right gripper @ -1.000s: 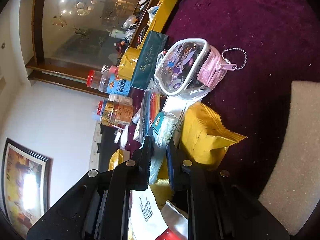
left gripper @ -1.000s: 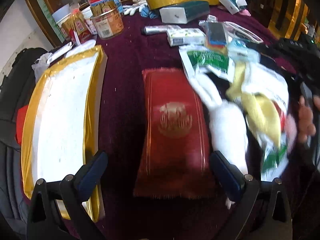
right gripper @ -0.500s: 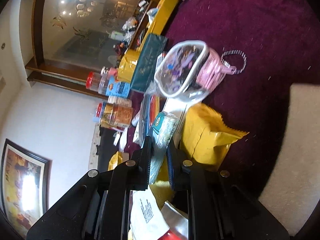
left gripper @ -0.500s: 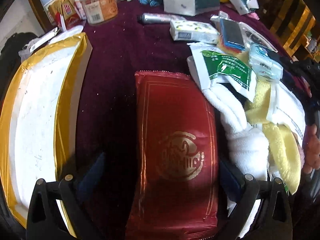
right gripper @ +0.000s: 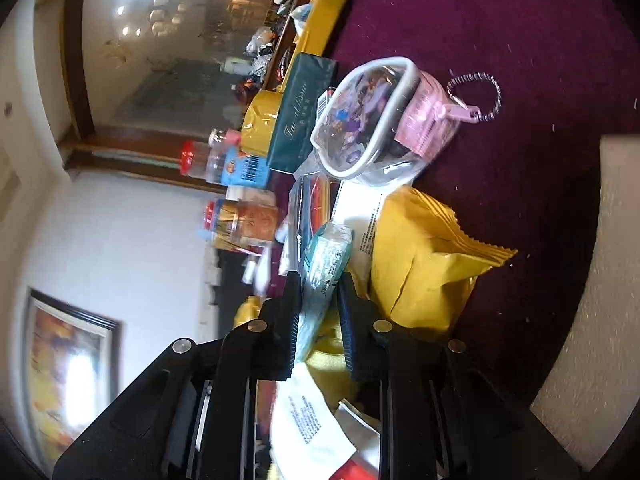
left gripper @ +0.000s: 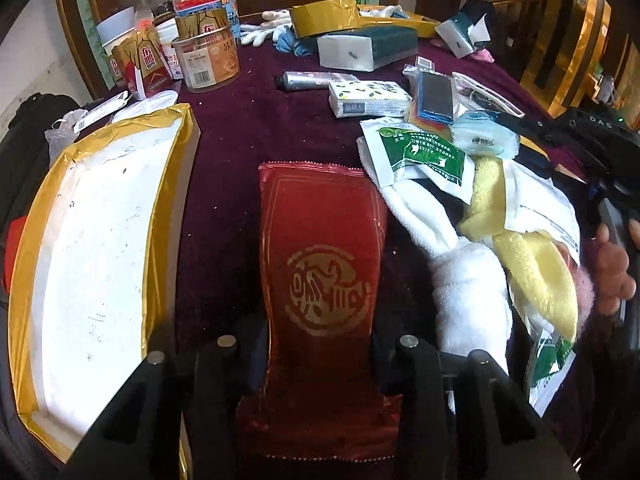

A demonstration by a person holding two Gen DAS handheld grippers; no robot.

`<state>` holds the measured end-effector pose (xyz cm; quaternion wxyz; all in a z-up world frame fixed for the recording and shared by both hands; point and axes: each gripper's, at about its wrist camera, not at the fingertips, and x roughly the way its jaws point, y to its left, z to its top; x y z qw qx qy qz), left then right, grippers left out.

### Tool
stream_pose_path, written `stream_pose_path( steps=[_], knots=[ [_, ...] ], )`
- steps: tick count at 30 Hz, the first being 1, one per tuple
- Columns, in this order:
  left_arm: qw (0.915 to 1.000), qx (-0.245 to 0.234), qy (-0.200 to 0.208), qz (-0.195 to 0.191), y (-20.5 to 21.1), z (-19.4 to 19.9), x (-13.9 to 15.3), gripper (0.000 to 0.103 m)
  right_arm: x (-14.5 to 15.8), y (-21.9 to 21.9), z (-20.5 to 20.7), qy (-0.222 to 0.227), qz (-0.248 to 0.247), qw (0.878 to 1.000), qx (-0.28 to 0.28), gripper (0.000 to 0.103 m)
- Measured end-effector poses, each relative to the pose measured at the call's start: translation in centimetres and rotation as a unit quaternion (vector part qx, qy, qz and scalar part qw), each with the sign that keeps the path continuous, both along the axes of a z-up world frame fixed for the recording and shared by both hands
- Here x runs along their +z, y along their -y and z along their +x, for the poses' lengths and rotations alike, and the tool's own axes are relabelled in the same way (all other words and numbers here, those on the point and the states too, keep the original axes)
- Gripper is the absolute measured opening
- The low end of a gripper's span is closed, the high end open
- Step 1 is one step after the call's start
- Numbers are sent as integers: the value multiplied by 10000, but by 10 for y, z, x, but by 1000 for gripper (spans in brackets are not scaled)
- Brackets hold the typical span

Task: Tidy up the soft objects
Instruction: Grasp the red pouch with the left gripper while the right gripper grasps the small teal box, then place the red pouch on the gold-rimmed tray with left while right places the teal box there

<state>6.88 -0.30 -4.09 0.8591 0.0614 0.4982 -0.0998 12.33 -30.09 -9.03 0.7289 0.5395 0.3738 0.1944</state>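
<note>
A red foil pack (left gripper: 320,280) with a gold emblem lies lengthwise on the purple tablecloth. My left gripper (left gripper: 318,344) is shut on its near half, and the pack pinches in between the fingers. A white towel (left gripper: 460,280), a yellow cloth (left gripper: 536,272) and a green-and-white packet (left gripper: 424,156) are heaped just right of it. My right gripper (right gripper: 318,300) is turned on its side and shut on a light-blue tissue pack (right gripper: 326,256), which also shows in the left wrist view (left gripper: 484,140).
A gold-rimmed white box (left gripper: 92,248) lies open to the left of the red pack. Jars and cans (left gripper: 208,56) stand at the back left. A yellow pouch (right gripper: 424,264), a clear pink case (right gripper: 384,120) and a beige pad (right gripper: 600,280) lie near my right gripper.
My left gripper moved forward over the red pack and closed on it. My right gripper kept hold of the tissue pack and barely shifted.
</note>
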Motion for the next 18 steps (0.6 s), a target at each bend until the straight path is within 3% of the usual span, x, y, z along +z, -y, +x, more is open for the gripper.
stream_pose_path(
  steps=[6, 11, 14, 18],
  knots=[
    [9998, -76, 97, -167, -6, -5, 4, 38, 2, 0, -3, 257, -26, 9996, -117, 18],
    [9982, -42, 386, -466, -23, -23, 30, 38, 4, 5, -12, 791, 968, 9921, -102, 18],
    [9963, 31, 707, -483, -41, -40, 55, 39, 14, 1, -22, 1044, 1232, 9868, -141, 18],
    [9941, 400, 962, -314, -81, -50, 78, 39, 30, -28, -24, 1043, 1442, 9840, 80, 18]
  ],
)
